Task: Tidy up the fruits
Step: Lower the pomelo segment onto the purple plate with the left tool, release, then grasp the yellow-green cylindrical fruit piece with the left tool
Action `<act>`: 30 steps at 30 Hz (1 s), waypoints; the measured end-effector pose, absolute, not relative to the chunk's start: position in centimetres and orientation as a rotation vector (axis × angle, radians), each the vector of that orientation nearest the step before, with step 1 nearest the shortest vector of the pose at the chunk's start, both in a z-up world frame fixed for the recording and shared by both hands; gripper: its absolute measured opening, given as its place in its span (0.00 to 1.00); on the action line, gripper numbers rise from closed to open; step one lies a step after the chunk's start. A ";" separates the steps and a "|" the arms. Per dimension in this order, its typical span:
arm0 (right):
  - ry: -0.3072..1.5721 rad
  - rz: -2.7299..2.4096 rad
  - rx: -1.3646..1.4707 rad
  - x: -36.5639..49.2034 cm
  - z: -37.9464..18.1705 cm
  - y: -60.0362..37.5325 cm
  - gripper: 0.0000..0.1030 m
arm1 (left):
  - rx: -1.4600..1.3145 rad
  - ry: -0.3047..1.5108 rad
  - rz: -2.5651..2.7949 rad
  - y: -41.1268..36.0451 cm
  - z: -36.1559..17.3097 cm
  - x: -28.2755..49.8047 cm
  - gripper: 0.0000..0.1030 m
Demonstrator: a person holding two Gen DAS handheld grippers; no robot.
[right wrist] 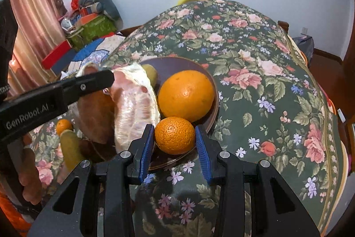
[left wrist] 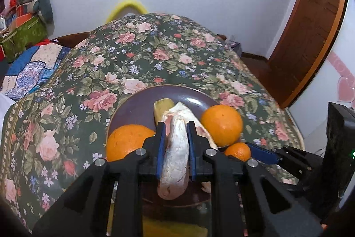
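Left gripper (left wrist: 176, 126), low centre of its view, is clenched on a peeled pomelo wedge (left wrist: 176, 148) tilted down over the dark plate (left wrist: 133, 103), between two oranges: I'd say lower it into the gap, then let go. Right gripper (right wrist: 174, 133), low centre of its own view, angles down too, its blue pads pressed on a small mandarin (right wrist: 174, 135) above the plate's near rim; set it beside the big orange (right wrist: 186, 94) so nothing rolls.
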State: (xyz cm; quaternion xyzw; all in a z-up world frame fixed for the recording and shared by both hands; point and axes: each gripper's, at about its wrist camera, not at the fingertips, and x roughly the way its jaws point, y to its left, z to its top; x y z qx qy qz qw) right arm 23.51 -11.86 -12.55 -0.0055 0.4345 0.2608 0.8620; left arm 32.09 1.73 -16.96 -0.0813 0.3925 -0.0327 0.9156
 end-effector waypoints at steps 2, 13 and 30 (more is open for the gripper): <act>0.911 0.551 -0.006 23.6 -12.7 -11.8 0.34 | -0.166 0.821 -0.064 1.7 -17.4 32.6 0.19; 0.903 0.544 -0.015 23.3 -12.2 -12.2 0.43 | -0.156 0.793 -0.080 1.4 -16.6 31.7 0.55; 0.823 0.510 -0.040 18.5 -7.7 -13.4 0.47 | -0.164 0.753 -0.044 3.5 -12.8 25.5 0.55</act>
